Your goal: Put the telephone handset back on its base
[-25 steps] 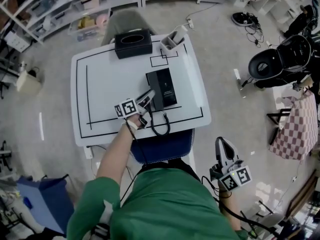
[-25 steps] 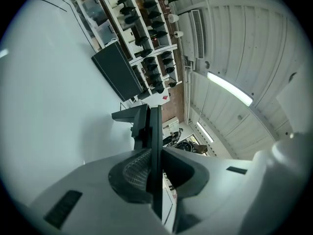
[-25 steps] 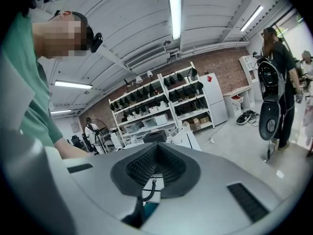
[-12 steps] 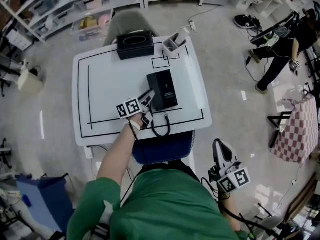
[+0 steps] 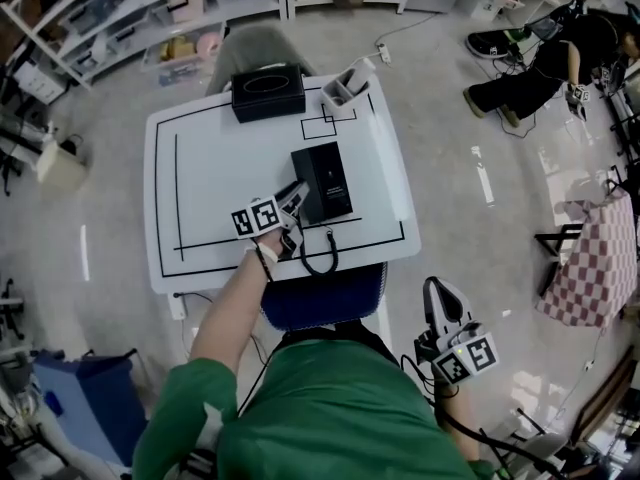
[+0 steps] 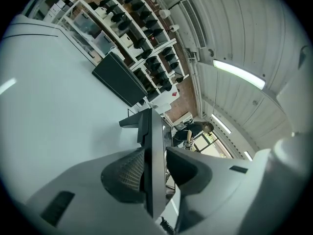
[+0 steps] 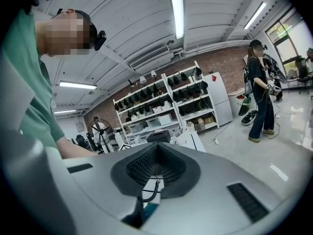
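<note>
While the left gripper [image 5: 296, 196] clamps the one handset [image 6: 155, 131], jaws of the right gripper [image 7: 155, 164] meet.

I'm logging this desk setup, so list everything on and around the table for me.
table: one, white with black lines, centre
telephone base: one, black, mid-table
handset: one, black, at the base's left edge, between the left gripper's jaws
coiled cord: one, black, near table edge
box: one, black, far edge
holder: one, pale grey, far right corner
chair: one, blue, under the near edge
shelving: one run, white, far left
left gripper: one, grey, shut on the handset
right gripper: one, grey, shut and empty, off the table beside the person
</note>
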Demonstrator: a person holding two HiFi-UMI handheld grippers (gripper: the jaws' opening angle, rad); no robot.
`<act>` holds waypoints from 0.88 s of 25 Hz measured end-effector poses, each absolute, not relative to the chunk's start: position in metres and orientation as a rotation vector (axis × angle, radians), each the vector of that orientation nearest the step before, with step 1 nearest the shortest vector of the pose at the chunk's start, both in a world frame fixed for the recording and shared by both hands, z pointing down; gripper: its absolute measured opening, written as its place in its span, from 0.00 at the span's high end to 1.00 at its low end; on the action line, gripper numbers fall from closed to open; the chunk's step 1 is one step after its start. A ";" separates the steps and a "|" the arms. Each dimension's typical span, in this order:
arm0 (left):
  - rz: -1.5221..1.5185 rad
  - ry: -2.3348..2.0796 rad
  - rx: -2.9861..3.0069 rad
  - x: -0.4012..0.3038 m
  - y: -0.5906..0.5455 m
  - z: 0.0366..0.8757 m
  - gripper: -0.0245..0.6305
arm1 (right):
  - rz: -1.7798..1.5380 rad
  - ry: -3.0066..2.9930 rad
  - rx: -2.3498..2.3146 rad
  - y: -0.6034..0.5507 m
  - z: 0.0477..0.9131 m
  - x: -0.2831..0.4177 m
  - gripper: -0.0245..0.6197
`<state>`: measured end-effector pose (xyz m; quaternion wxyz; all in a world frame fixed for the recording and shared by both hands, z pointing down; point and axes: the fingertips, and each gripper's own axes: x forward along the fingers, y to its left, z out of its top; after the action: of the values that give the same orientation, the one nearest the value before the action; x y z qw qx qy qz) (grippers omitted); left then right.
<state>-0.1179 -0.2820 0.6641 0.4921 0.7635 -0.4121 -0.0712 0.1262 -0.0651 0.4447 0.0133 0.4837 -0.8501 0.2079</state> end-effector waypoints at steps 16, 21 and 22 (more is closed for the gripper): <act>-0.326 -1.078 2.002 -0.170 -0.222 0.559 0.76 | 0.440 -2.745 1.422 -0.099 0.423 0.121 0.94; -0.335 -1.143 2.145 -0.175 -0.192 0.500 0.76 | 0.242 -2.741 1.339 -0.113 0.415 0.110 0.94; -0.331 -1.158 2.175 -0.175 -0.185 0.490 0.76 | 0.168 -2.721 1.309 -0.115 0.413 0.106 0.94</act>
<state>-0.1752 -0.1846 0.4898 0.3219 0.8283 -0.4409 -0.1260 0.1062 -0.1145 0.4130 0.0588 0.4322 -0.8982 0.0554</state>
